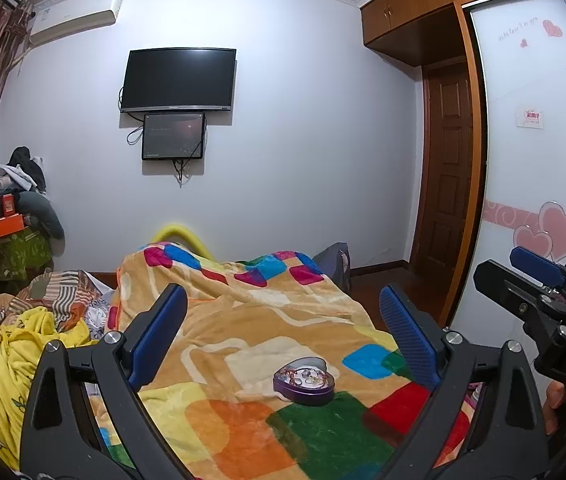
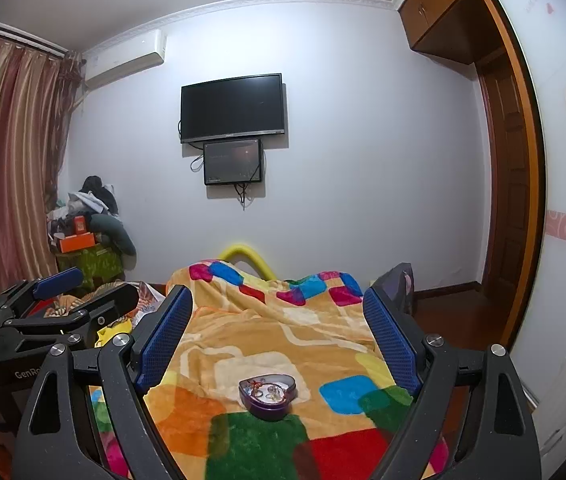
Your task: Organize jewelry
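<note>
A purple heart-shaped tin (image 1: pixel 303 381) lies open on the patchwork blanket (image 1: pixel 251 320), with small pieces of jewelry inside. It also shows in the right wrist view (image 2: pixel 269 394). My left gripper (image 1: pixel 283 332) is open and empty, held above and behind the tin. My right gripper (image 2: pixel 279 332) is open and empty too, likewise above the tin. The right gripper shows at the right edge of the left wrist view (image 1: pixel 539 280); the left one shows at the left of the right wrist view (image 2: pixel 63 292).
The blanket covers a bed (image 2: pixel 283 360). Yellow bedding (image 1: pixel 23 360) lies crumpled at the left. A pile of clothes and boxes (image 1: pixel 11 208) stands in the far left corner. A wardrobe (image 1: pixel 543 160) and a wooden door (image 1: pixel 447 180) are at the right.
</note>
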A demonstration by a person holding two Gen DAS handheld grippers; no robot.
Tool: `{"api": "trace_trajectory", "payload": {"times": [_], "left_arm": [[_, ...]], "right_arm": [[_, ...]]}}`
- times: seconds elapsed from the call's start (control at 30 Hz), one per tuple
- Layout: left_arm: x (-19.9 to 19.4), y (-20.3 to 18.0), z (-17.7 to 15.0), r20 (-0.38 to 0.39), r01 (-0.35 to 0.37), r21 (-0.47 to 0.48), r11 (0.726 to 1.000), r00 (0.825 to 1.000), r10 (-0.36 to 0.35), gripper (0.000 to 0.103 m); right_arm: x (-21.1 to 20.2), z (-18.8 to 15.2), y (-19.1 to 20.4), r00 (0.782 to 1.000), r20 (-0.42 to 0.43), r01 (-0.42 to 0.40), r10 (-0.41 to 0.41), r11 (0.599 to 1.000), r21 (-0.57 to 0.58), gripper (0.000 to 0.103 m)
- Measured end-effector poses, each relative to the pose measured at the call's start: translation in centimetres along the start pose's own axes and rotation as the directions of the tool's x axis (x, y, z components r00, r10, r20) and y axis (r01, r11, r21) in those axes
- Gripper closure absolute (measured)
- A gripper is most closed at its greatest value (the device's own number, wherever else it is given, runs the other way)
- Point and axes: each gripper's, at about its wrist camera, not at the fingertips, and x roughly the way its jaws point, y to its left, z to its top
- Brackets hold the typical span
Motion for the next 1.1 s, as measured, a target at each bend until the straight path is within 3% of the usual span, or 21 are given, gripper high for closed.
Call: {"api": "trace_trajectory", "payload": {"times": [1.1], "left_arm": [[0.5,0.15,-0.05,-0.016,0.011,-0.018,1.0,1.0,-0.012,0.006]], "right_arm": [[-0.04,-0.24,-0.01,1.0,-0.017,-0.006,0.006,1.0,0.007,0.018]]}}
